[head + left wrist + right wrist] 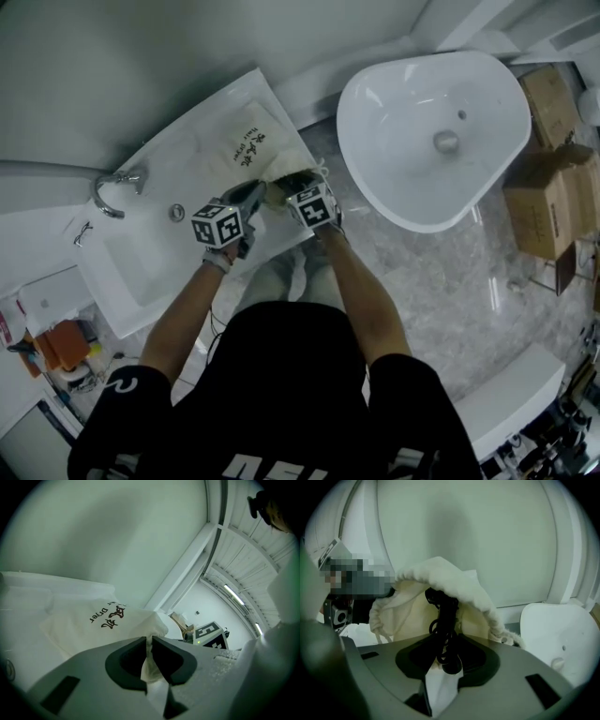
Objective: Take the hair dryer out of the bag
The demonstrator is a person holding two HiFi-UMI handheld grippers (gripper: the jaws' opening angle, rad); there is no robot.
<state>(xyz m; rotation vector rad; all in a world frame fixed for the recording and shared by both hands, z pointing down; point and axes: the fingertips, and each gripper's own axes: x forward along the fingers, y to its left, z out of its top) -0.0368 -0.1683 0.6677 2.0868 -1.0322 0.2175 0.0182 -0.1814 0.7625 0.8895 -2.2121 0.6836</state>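
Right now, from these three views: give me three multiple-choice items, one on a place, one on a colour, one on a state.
1. Where does the cream drawstring bag lie?
A. in the oval tub
B. on the white counter beside the sink
C. on the cardboard boxes

2. What colour is the coiled cord at the bag's mouth?
A. black
B. red
C. white

3. How do the left tongs stand?
A. open and empty
B. shut on the bag's cloth
C. shut on the faucet

Answers:
1 B: the head view shows it lying on the counter next to the sink.
2 A: the right gripper view shows the cord black against the cream cloth.
3 B: the left gripper view shows the pads pinched on a fold of cloth.
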